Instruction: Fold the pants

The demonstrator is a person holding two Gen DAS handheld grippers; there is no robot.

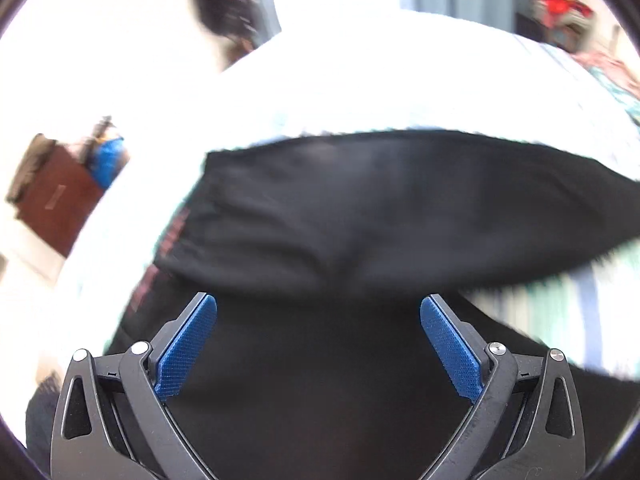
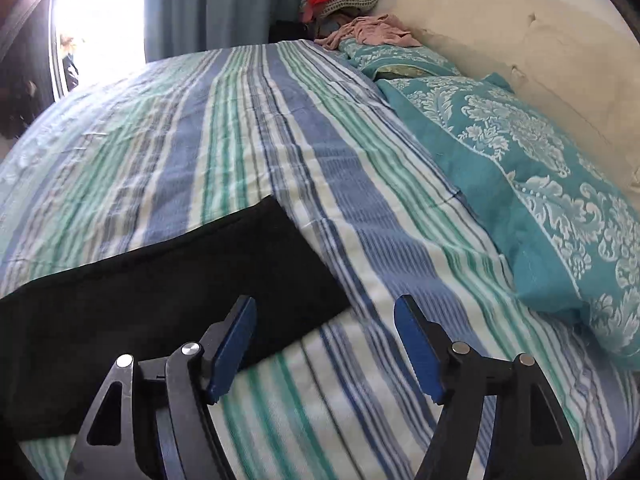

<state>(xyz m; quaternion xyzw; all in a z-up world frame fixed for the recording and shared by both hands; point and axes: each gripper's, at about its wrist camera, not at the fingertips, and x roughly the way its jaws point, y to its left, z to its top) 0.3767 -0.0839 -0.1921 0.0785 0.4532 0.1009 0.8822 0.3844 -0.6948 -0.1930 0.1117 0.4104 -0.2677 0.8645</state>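
In my left wrist view the black pants (image 1: 360, 208) lie on the striped bedspread (image 1: 400, 80), their long axis running roughly across the frame from left to right, with one end tapering away toward the right edge and a blunter, squared end at the left. Along that left side I see a strip of reddish lettering (image 1: 172, 236) on the fabric, but it is too blurred to read. My left gripper (image 1: 319, 308) is spread wide, its blue pads (image 1: 186, 348) well apart with only dark cloth below and between them; I hold nothing, and I cannot tell whether the pads touch the fabric. At the far left a brown wooden cabinet (image 1: 52, 204) stands off the bed. In my right wrist view the pants (image 2: 160, 292) come in from the lower left and end in a straight edge near the middle of the frame, pointing up and to the right across the stripes of the bedspread (image 2: 280, 140). My right gripper (image 2: 325, 312) is also wide open and empty: its left finger (image 2: 232, 348) sits over the edge of the black cloth, its right finger over bare stripes. Further right lie teal patterned pillows (image 2: 540, 184) against a cream headboard (image 2: 500, 32).
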